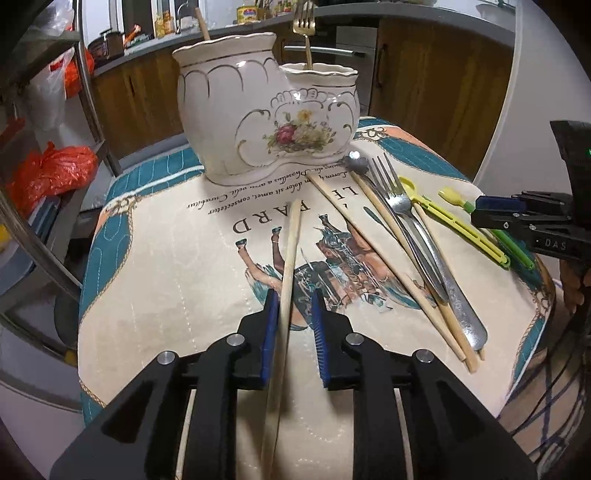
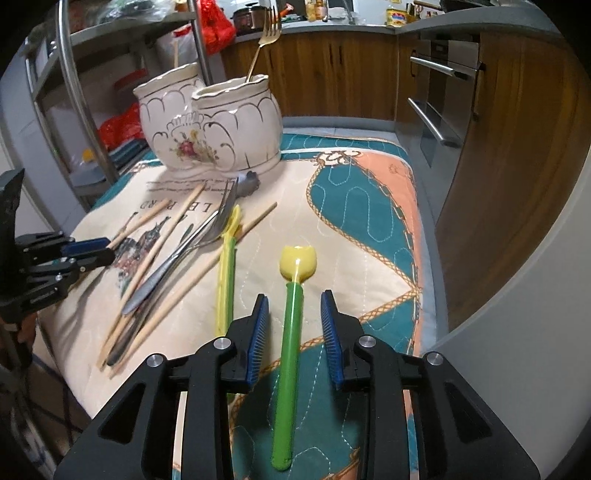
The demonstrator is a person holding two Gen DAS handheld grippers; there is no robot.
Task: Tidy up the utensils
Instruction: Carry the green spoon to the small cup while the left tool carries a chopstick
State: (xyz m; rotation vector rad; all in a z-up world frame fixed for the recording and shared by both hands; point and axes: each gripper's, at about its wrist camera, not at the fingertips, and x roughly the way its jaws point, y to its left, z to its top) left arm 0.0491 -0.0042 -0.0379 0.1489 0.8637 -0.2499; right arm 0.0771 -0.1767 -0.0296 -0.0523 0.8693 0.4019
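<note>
Upright, the ceramic holder [image 1: 266,110] keeps 1 gold fork [image 1: 304,33]; both jaws gape, gripping nothing.

We see wooden cabinets [image 2: 332,74] under a grey countertop [image 2: 461,22], built-in oven [image 2: 443,96], steel rack [image 1: 85,85].

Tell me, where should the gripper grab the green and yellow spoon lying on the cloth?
Probably on the straight green handle, just below the yellow bowl, coming down from above. The spoon lies flat between the open fingers of the right gripper, lengthwise, so closing across the narrow handle should pinch it squarely.
</note>
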